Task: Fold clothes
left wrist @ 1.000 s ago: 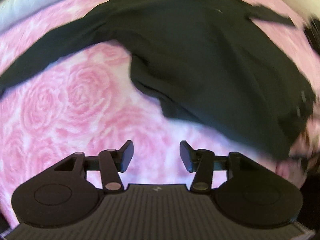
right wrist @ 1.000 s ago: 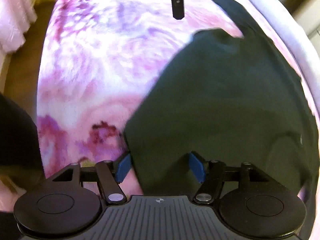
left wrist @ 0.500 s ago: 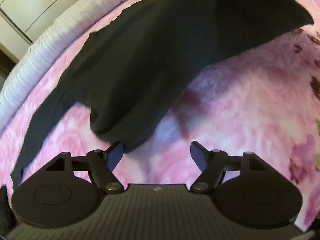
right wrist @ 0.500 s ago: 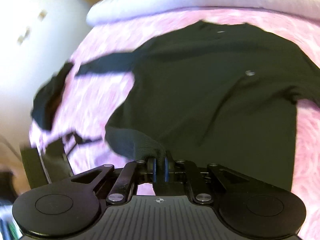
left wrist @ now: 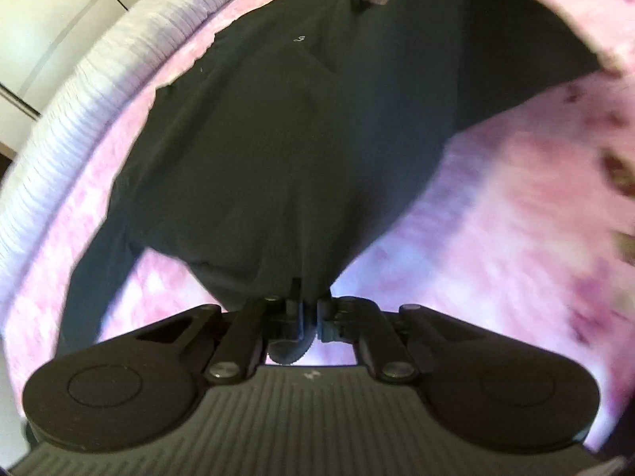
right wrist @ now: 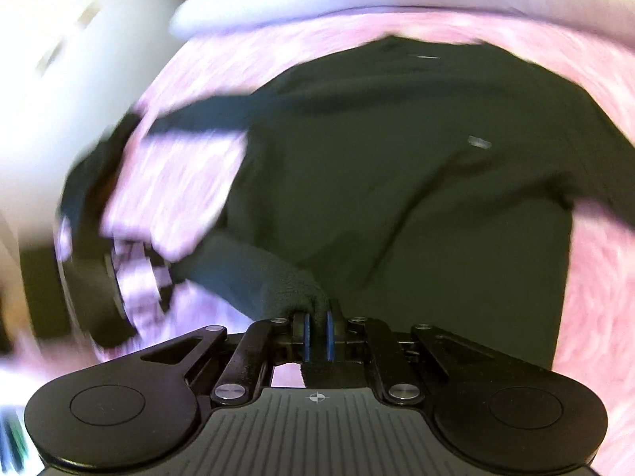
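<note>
Left wrist: garment [left wrist: 301,150] hem between fingers [left wrist: 295,313]

Light: bright, even, indoor
Blur: pink blanket [left wrist: 516,218] smeared; right view's left side streaked
Edges: fisheye bending, dark corners
Shirt [right wrist: 397,178]: underexposed, little detail

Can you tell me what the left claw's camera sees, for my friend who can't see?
The left claw is pinched shut on the edge of a black shirt. The shirt spreads over a fuzzy pink blanket.

Open pink blanket [left wrist: 516,218] right of the black shirt [left wrist: 297,139] (white ridge [left wrist: 79,111] bounds the far side).
</note>
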A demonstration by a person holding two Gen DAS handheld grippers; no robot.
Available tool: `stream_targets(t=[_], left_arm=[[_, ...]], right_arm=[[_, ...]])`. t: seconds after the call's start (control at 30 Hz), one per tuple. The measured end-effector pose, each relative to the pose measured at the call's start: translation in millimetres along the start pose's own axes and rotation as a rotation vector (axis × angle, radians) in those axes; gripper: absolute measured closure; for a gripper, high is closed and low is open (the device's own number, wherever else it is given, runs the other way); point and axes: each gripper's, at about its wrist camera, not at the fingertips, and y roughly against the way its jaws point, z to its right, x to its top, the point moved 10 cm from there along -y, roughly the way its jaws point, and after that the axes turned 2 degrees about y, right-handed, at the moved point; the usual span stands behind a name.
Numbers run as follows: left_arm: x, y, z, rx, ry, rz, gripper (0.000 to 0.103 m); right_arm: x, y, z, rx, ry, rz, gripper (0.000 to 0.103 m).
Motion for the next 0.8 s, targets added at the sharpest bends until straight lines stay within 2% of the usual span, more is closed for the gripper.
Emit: stream_targets(t=[0.1,0.17,0.23,0.3,0.33,0.37,0.4,0.43,0.5,0.53,0.57,0.67,0.77,0.8], left_arm=[[-28.9,33.4,-7.0,-0.060,-0.008,-0.041,0.101],[-46.2,42.5,-7.3,-0.083,-0.033,-0.074,0.100],[-62.3,43.0,-3.9,-0.101,-0.067,-0.111,0.096],[-77.7,30.4,7.7,-0.096,-0.126,-0.176,0.086],[-85.3,25.0,14.4,-0.094,-0.156,-0.200,0.079],[-93.0,20.4,20.6,-0.095,-0.178,-0.224,0.075],[-101.4,18.9,25.1,-0.105,-0.163,-0.246,0.074],[-109.1,17.8,28.8,-0.119,-0.137,-0.265,0.074],[-117.1,19.6,29.2,-0.166,0.010,-0.280,0.070],[-120.7,20.6,28.5,-0.190,0.095,-0.286,0.063],[-123.9,21.5,24.5,-0.216,0.220,-0.289,0.055],[-133.7,20.0,13.7,-0.277,0.553,-0.278,0.047],[-140.0,11.8,7.7,-0.318,0.784,-0.248,0.046],[-140.3,8.5,8.6,-0.323,0.821,-0.240,0.046]], right_arm=[[-34.5,-6.4,-45.8,0.107,0.155,-0.113,0.097],[-64.3,-18.0,-74.5,0.145,0.263,-0.193,0.097],[-91.1,-36.2,-96.0,0.141,0.372,-0.249,0.097],[-104.5,-52.9,-109.1,0.128,0.404,-0.258,0.095],[-108.0,-58.2,-113.5,0.125,0.399,-0.260,0.092],[-111.2,-62.6,-117.0,0.119,0.392,-0.264,0.080],[-114.1,-64.0,-117.5,0.113,0.382,-0.270,0.070],[-117.2,-62.3,-116.2,0.118,0.367,-0.273,0.067],[-128.0,-48.4,-107.2,0.122,0.319,-0.267,0.060],[-133.0,-40.6,-99.7,0.112,0.291,-0.259,0.059],[-135.2,-34.3,-87.2,0.083,0.255,-0.244,0.057],[-142.2,-13.6,-37.0,-0.048,0.117,-0.197,0.054],[-150.3,1.3,23.3,-0.199,-0.062,-0.138,0.050],[-152.5,4.9,39.8,-0.235,-0.115,-0.125,0.049]])
